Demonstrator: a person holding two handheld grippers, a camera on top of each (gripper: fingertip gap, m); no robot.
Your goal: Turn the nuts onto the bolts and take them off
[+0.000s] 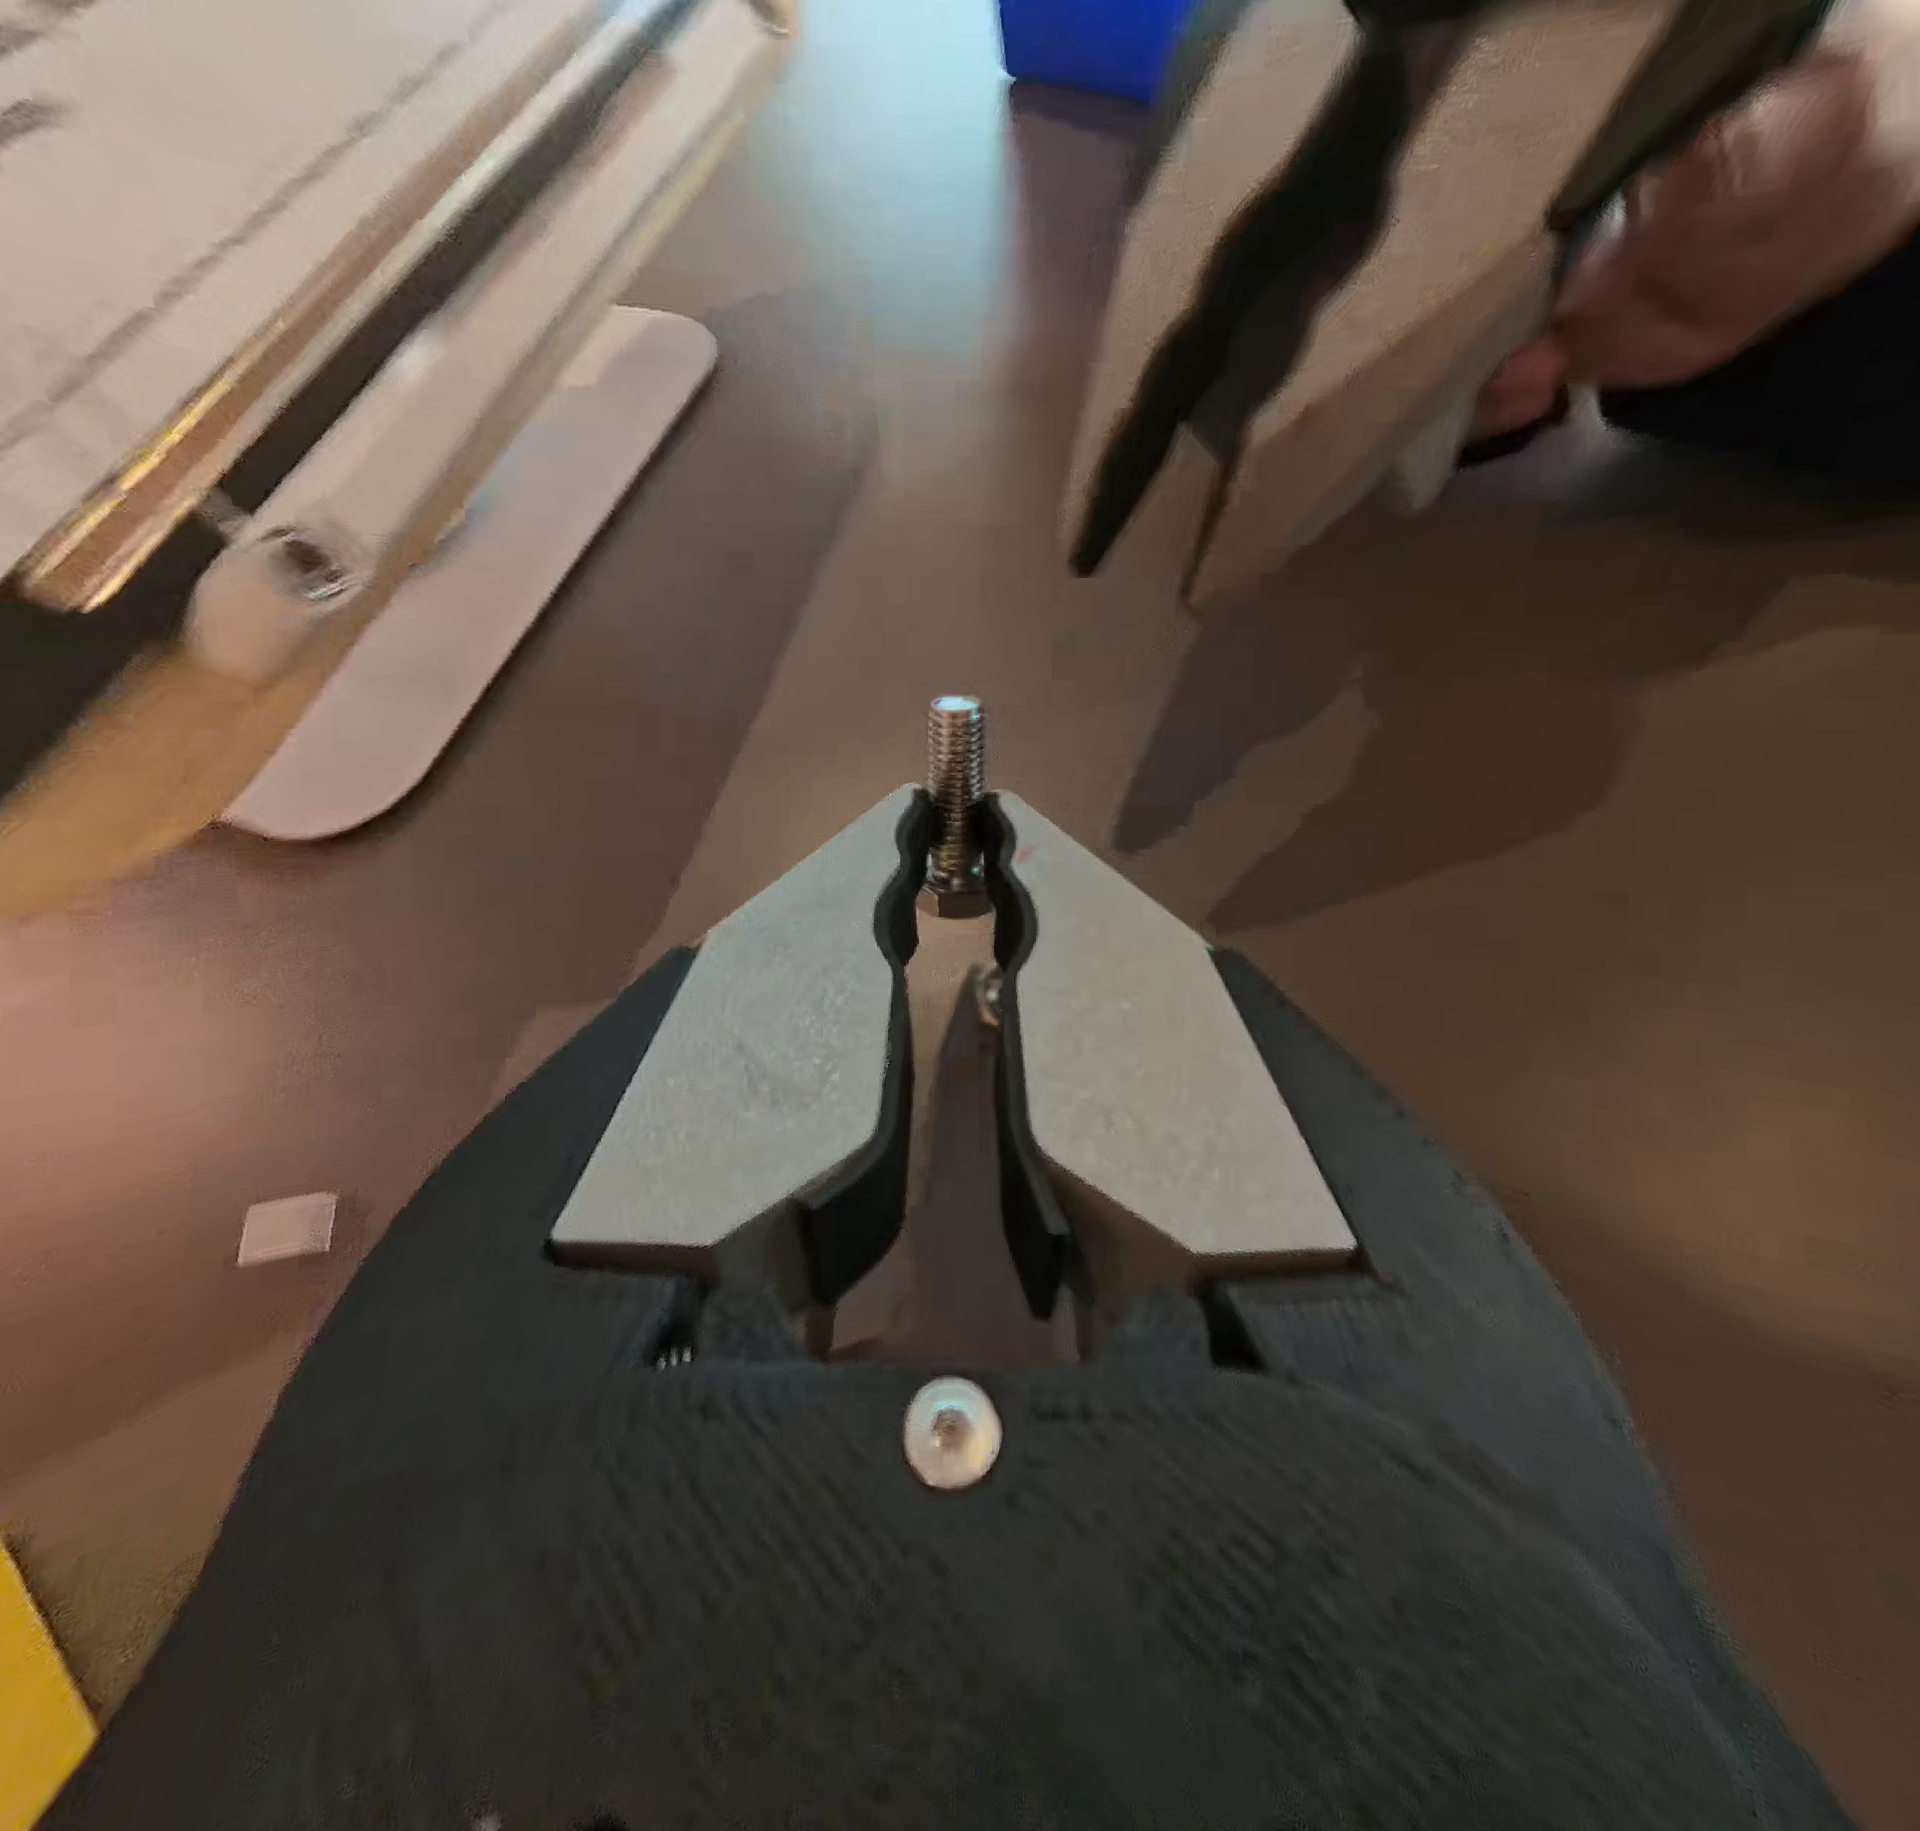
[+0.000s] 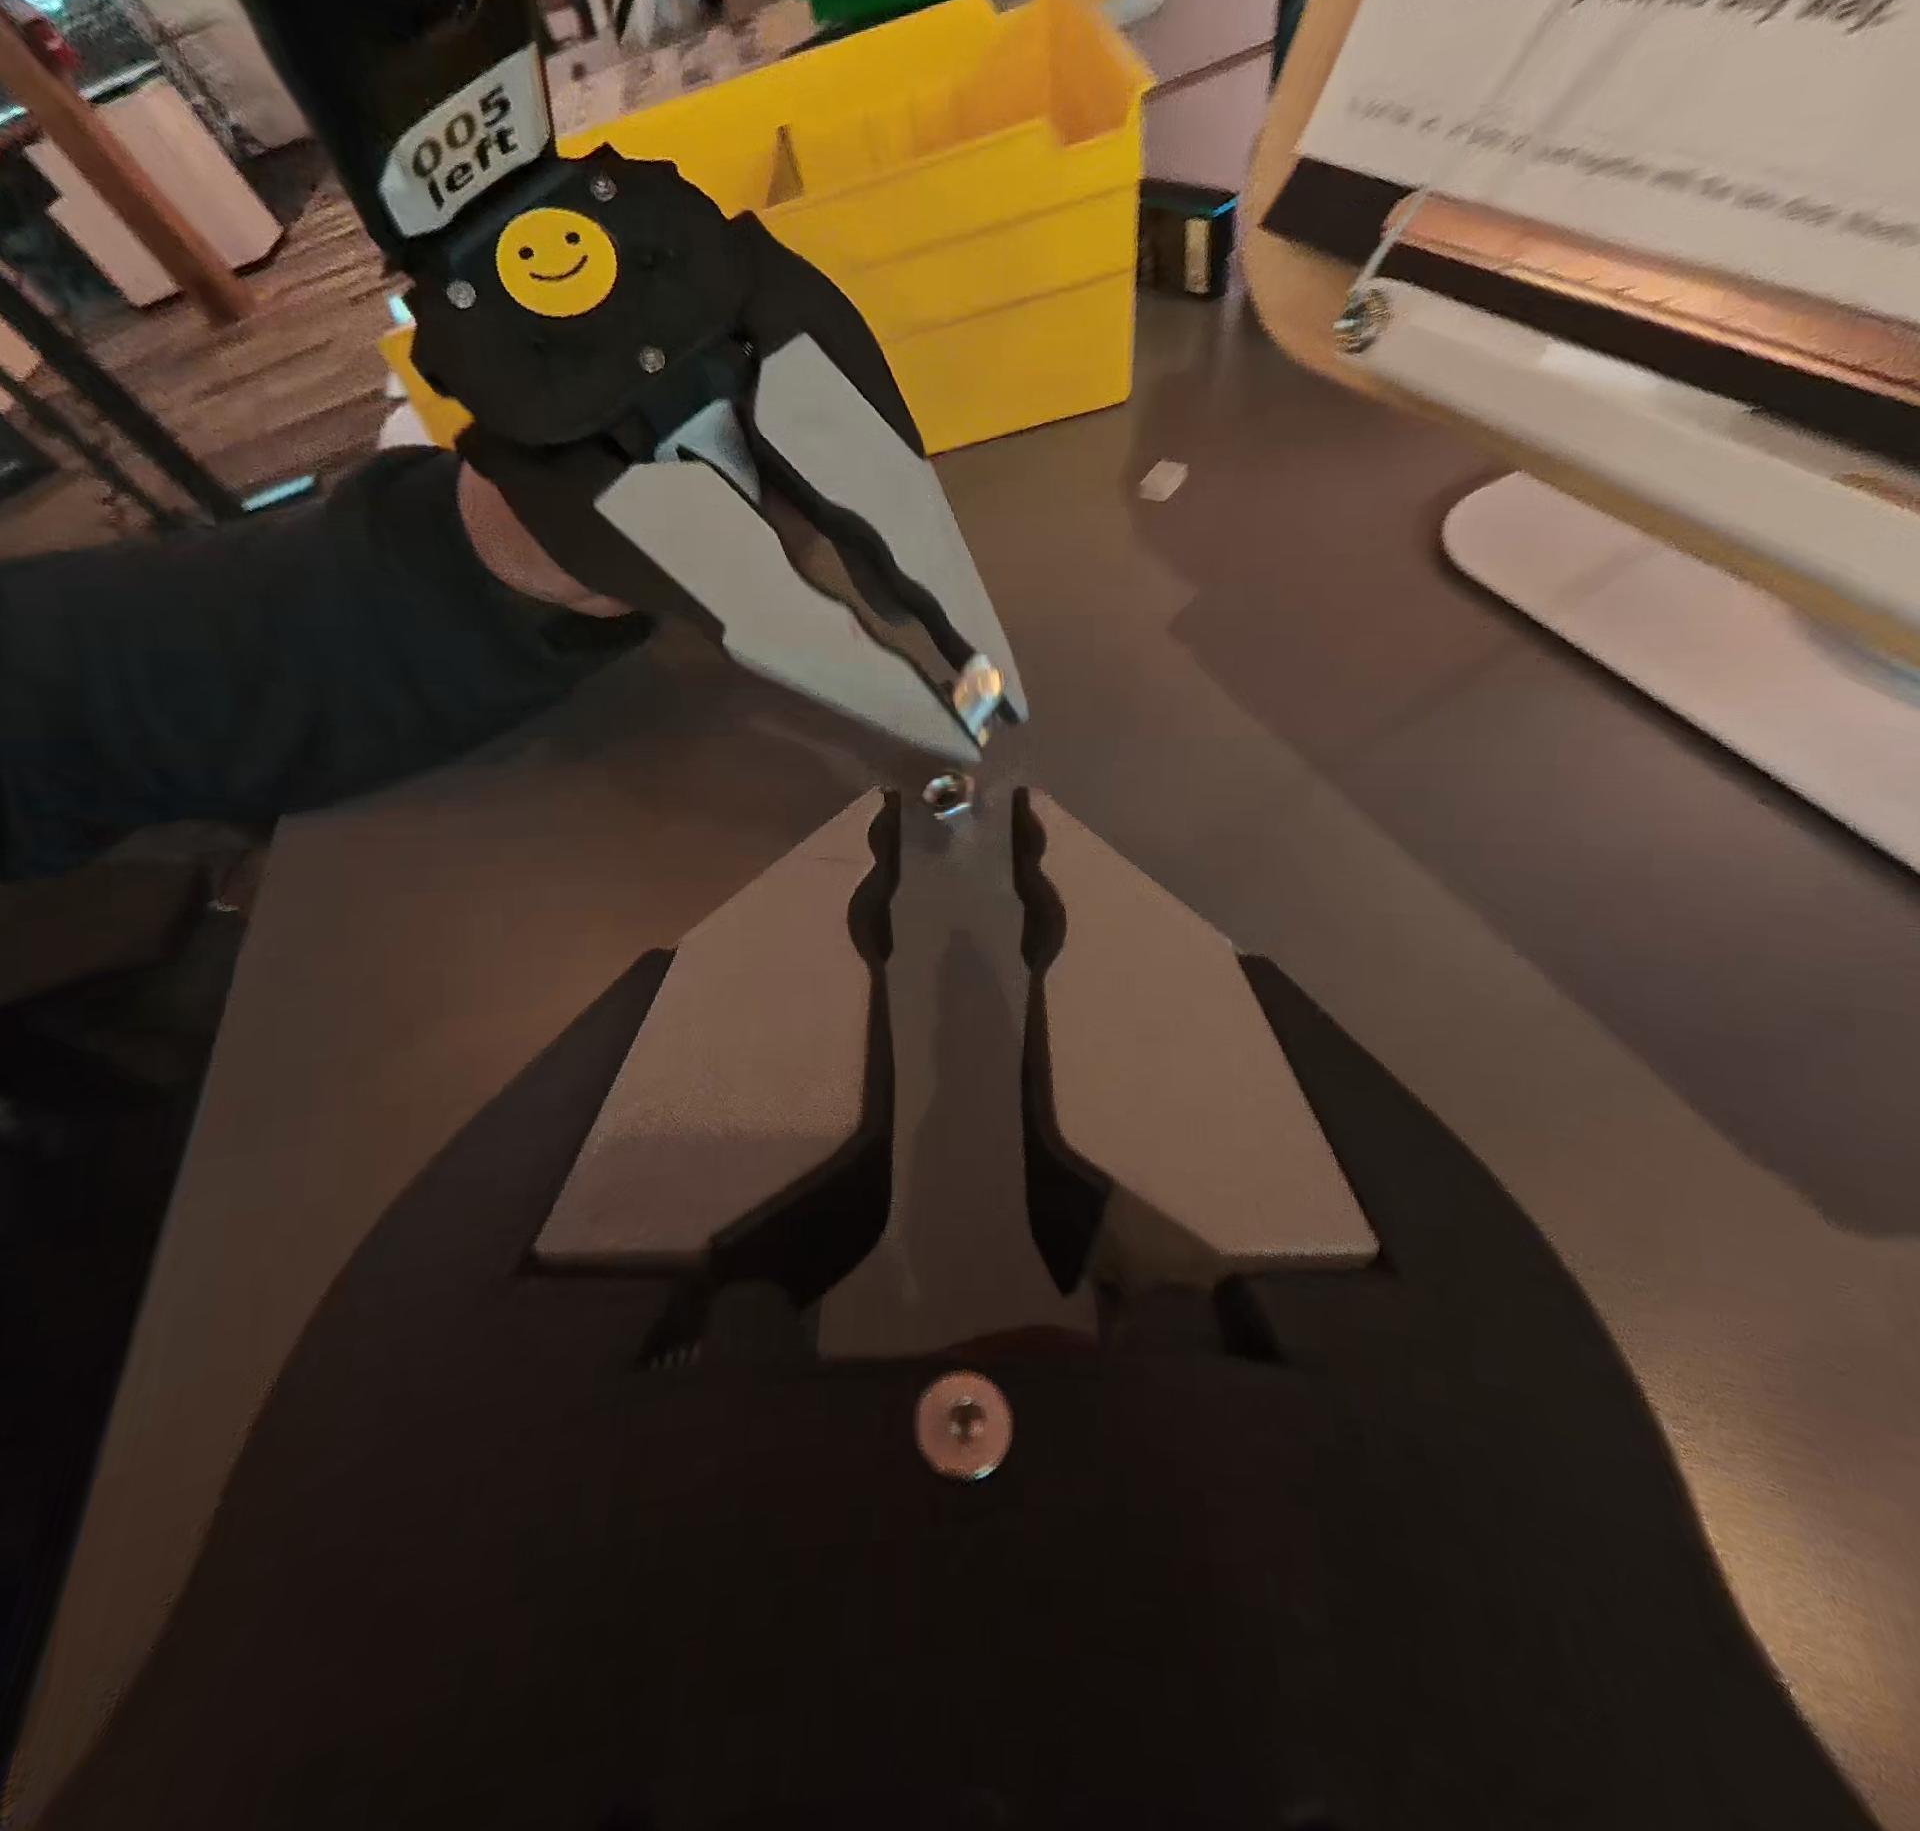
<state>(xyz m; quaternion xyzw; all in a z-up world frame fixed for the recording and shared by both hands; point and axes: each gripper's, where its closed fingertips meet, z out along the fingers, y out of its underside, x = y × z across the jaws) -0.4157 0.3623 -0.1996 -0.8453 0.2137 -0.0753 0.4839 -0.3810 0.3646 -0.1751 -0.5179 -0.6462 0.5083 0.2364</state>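
Observation:
My left gripper (image 1: 954, 815) is shut on a steel bolt (image 1: 955, 742). The bolt's head sits between the pads and its threaded end sticks out forward past the tips. In the right wrist view the left gripper (image 2: 982, 716) comes in from the upper left, tilted down, with the bolt (image 2: 977, 690) at its tip. A small nut (image 2: 948, 796) lies on the brown table just under that tip. My right gripper (image 2: 953, 807) is open, its fingertips either side of the nut without touching it. The right gripper (image 1: 1138, 560) shows blurred at the upper right of the left wrist view.
A yellow bin (image 2: 966, 223) stands behind the left gripper. A printed sheet on a stand (image 2: 1662, 67) with a white base plate (image 2: 1621, 597) is on the right. A blue bin (image 1: 1081, 5) and a tan box (image 1: 1299, 254) stand farther off. A small white tab (image 1: 286, 1241) lies on the table.

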